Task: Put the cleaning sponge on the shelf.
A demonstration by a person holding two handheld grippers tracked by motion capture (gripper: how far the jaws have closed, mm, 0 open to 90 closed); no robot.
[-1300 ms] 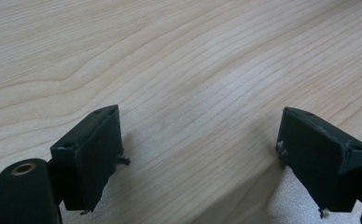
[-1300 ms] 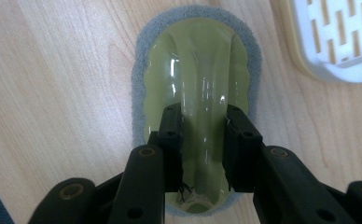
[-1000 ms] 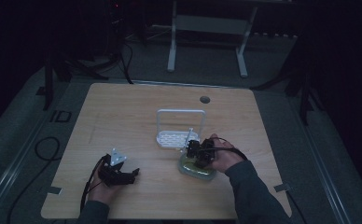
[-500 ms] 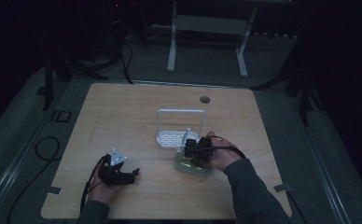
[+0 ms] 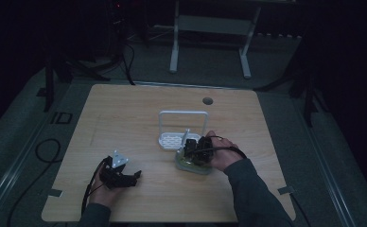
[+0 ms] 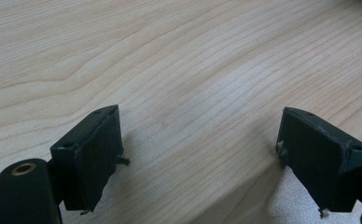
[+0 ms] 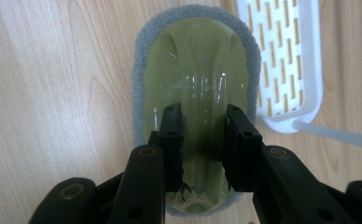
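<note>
A scrubber (image 7: pixel 198 70) with a clear green handle and a grey sponge rim lies flat on the wooden table, just beside a white slotted rack (image 7: pixel 286 60). My right gripper (image 7: pixel 201 116) is shut on the raised ridge of the handle, one jaw on each side. In the high view the scrubber (image 5: pixel 191 164) sits right of the table's middle under the right gripper (image 5: pixel 194 149). My left gripper (image 5: pixel 132 177) rests near the front left of the table. Its jaws stand wide open over bare wood, and nothing lies between them at the left gripper (image 6: pixel 198 140).
The white rack (image 5: pixel 172 140) has a tall loop handle and stands mid-table, touching or almost touching the scrubber's far edge. A round cable hole (image 5: pixel 208 100) is at the table's back. Cables trail off the front left. The room around is dark.
The right gripper and the scrubber have shifted slightly left and away, closer to the rack. The left gripper has stayed put.
</note>
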